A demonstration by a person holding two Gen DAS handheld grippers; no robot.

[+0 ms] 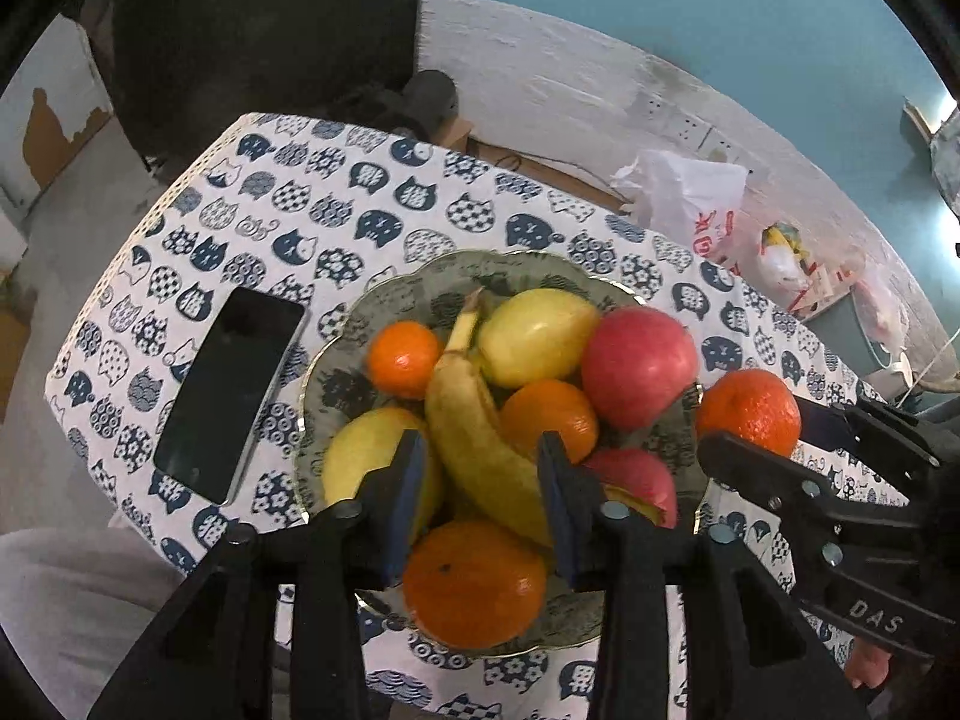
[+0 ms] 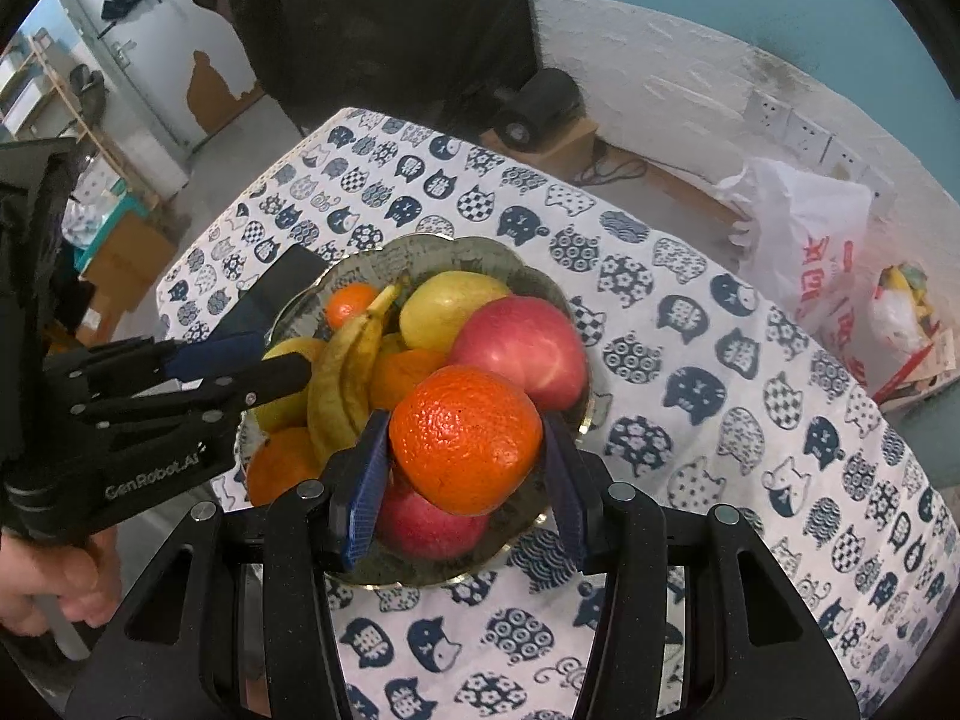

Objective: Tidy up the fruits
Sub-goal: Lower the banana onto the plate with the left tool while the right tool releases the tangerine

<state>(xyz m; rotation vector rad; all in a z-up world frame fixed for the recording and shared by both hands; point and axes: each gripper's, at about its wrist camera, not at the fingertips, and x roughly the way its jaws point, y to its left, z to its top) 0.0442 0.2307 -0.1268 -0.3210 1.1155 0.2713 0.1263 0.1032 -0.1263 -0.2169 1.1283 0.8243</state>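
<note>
Your right gripper (image 2: 465, 468) is clamped on an orange (image 2: 465, 438) over the bowl (image 2: 420, 252); your left gripper (image 1: 480, 480) hangs part-open, empty, above the banana (image 1: 474, 438). The phone (image 1: 228, 390) is half hidden behind the bowl in the right view.

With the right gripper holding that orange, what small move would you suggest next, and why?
Probably lower the orange into the bowl and release it: the right gripper clamps it just above the fruit pile, near the red apple.
</note>
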